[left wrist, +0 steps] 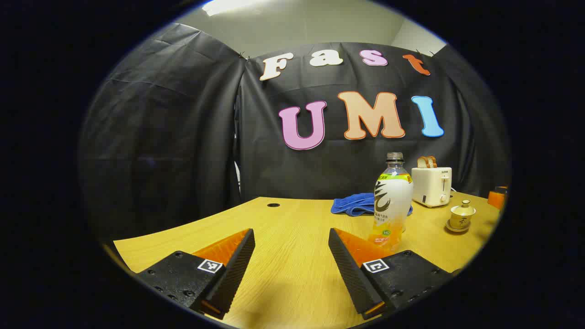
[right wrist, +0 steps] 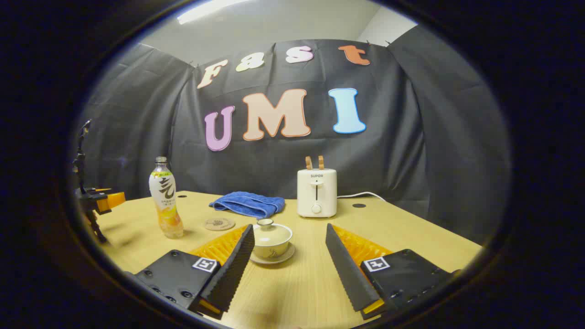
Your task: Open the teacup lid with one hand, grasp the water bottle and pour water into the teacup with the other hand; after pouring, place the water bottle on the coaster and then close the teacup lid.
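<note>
Ribbed tool (right wrist: 288, 265) fingers wide around round, lidded teacup (right wrist: 272, 240).

- Left gripper (left wrist: 291, 256): black finger mounts with screws, 2 square black-and-white markers.
- Right gripper (right wrist: 289, 256): the same build; ridged, seemingly rubbery pads (right wrist: 233, 269).

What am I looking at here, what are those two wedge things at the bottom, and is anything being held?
Those wedges are the fingers of two hand-held grippers; a camera rides on each. The left gripper and the right gripper are both open and hold nothing. On the wooden table stand a water bottle, a lidded teacup on its saucer, a round coaster, a blue cloth and a toaster with bread in it. The teacup sits just ahead of the right gripper.
</note>
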The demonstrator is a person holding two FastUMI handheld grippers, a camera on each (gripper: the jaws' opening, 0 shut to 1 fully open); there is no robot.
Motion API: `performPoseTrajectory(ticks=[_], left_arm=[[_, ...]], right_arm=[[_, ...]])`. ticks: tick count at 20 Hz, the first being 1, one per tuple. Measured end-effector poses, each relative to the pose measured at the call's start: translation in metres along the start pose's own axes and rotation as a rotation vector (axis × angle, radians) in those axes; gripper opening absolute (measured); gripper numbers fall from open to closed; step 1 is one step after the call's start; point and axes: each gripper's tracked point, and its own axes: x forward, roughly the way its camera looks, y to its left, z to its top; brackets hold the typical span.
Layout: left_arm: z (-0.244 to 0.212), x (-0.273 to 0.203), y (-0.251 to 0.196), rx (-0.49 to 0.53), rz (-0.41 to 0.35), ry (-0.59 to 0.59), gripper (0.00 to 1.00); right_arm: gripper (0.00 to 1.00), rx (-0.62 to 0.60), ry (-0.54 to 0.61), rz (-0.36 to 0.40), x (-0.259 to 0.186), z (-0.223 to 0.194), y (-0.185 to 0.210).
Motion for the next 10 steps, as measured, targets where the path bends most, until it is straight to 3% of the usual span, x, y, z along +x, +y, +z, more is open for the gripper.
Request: performPoseTrajectory(ticks=[10], left_arm=[[0.0005, 0.0019, 0.0020, 0.002, 0.009, 0.004, 0.95]], right_arm=[[0.99, 0.000, 0.000, 0.000, -0.0013, 0.0001, 0.0006]])
